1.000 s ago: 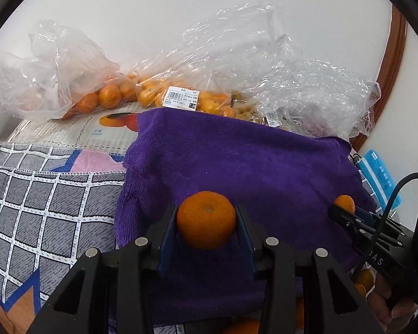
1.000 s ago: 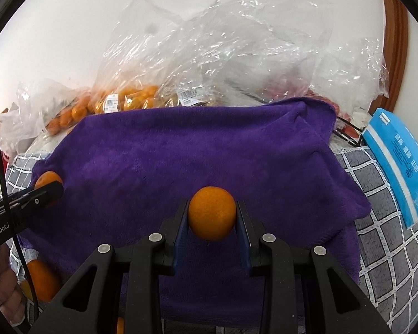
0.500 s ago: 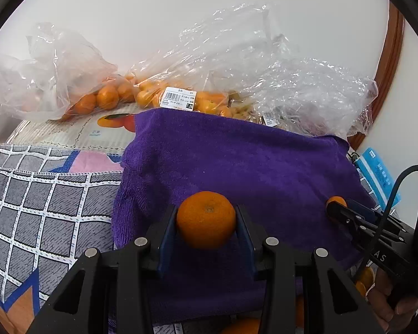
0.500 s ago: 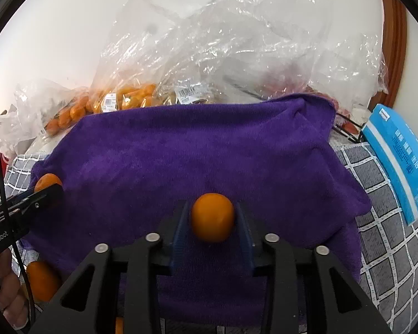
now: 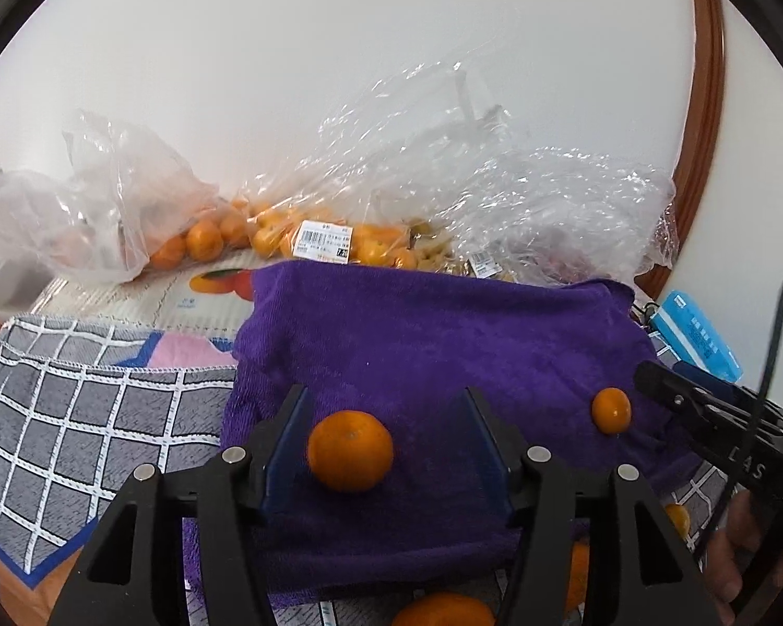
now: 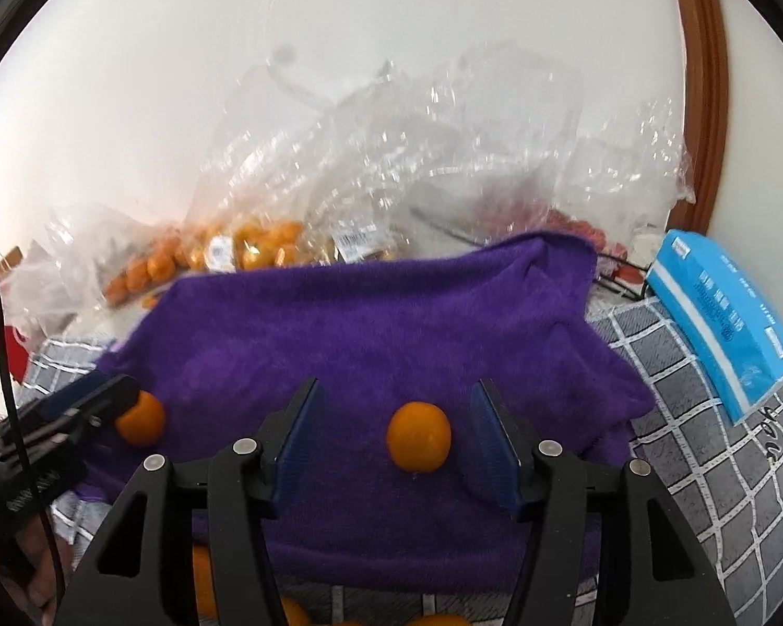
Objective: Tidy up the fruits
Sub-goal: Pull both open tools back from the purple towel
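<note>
Two tangerines, one (image 5: 350, 451) lower centre, one (image 6: 418, 436) likewise, lie released on the purple towel (image 5: 443, 344); both jaws have just opened. Plastic bags (image 5: 443, 198) crowd behind.

White letters "LAS" show on the black body of the right gripper (image 5: 663, 386) in the left wrist view. A white price label (image 5: 322, 242) with a barcode sits on a clear bag of oranges, its print too small to read. The blue box (image 6: 725, 323) carries white print, also illegible.
</note>
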Tool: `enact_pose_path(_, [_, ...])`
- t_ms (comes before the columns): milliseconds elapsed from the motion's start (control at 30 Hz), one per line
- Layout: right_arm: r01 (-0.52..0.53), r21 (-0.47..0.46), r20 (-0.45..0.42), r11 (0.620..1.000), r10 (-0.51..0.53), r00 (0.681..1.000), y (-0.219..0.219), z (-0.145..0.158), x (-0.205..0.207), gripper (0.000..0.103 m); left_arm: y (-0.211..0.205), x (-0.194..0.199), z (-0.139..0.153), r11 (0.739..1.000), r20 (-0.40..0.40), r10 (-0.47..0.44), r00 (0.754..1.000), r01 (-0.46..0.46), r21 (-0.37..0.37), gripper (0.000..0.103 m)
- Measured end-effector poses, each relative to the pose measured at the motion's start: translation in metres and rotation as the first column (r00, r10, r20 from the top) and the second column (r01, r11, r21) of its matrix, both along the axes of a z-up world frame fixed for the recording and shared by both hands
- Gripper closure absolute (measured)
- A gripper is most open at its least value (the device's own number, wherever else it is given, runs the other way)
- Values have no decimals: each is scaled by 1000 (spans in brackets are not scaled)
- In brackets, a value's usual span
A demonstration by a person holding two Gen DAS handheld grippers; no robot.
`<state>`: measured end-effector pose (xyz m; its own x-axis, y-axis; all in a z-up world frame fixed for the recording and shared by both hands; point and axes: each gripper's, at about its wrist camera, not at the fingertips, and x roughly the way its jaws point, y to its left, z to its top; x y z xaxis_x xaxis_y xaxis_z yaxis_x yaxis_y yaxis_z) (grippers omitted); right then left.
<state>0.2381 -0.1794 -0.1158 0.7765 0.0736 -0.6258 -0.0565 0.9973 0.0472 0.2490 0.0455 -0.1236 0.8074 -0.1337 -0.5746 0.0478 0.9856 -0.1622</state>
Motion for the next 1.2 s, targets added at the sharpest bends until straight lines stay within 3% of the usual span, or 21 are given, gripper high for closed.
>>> enact_pose_path(200, [10,-77,15,997,-9,1000,7,18,-28,45,-1,-12,28,1000,31,-12,999,12,-10,46])
enact_pose_path(400, [18,-110,2,994,-18,1000,6,27,-59,45,-2,-38,38,997,-31,-52,998,50,-54,45])
enact_pose_path(800, [1,-38,-124,999,-5,992,13,-14,-99,44,20,-102,5,998,-113,-10,994,18,63,42])
enact_pose_path(1067, [-42,-28,-151,999,37,988,32,-31,-111,45,30,-112,-8,998,-99,-15,995,21,63,42])
enact_pose_path(1200, [-39,-13,-165,999,37,986,35,-36,-112,44,37,-114,-15,999,-93,-36,995,37,14,41])
